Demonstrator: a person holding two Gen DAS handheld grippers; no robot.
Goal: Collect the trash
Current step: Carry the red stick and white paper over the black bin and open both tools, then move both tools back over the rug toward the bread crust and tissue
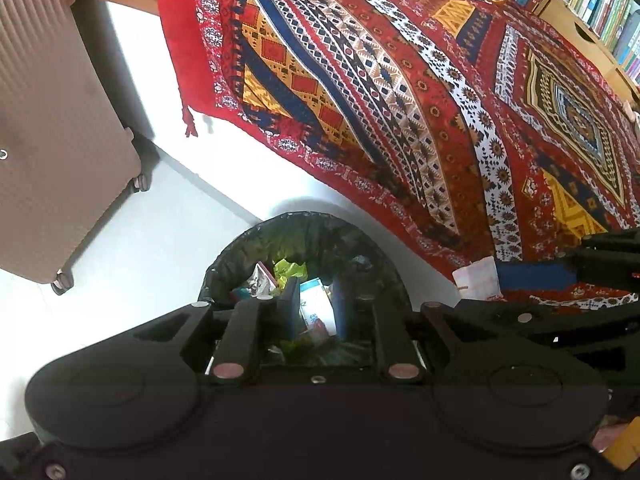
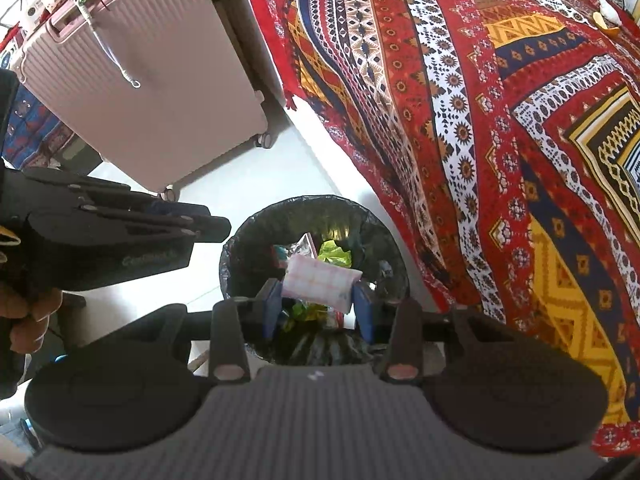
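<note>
**Paper packet held above the lined bin**

Right gripper (image 2: 318,304) poised directly over the bin (image 2: 240,248), blue pads (image 2: 273,308) set moderately apart and pressed against both ends of a pale checked paper packet (image 2: 320,282). Packet held level between the fingers, above the bin's mouth, not yet among the rubbish below. Seen from the left wrist camera as a white scrap (image 1: 478,278) at the tip of the right gripper's blue finger, far right, just in front of the cloth's hanging edge.

Left gripper (image 1: 316,306) also above the bin (image 1: 224,268), fingers parted with nothing between them; only the bin's contents visible through the gap. In the right wrist view, the same tool (image 2: 192,224) reaching in from the left, level with the bin's near-left rim, a hand (image 2: 28,320) partly visible behind it.

Bin round, lined with a black bag, standing on the pale floor (image 2: 240,176) just beside the draped tablecloth (image 2: 480,120). Inside: a yellow-green wrapper (image 2: 334,252), a silvery foil wrapper (image 2: 302,246) and a white-and-blue carton (image 1: 316,304).

Tablecloth red, patterned in blue, yellow and white, filling the right and far side. Pink ribbed suitcase (image 2: 152,92) upright on wheels at far left, well apart from the bin. Bookshelf (image 1: 600,0) at far right beyond the table. Small white and orange scraps (image 2: 608,18) lying on the cloth's far edge.
</note>
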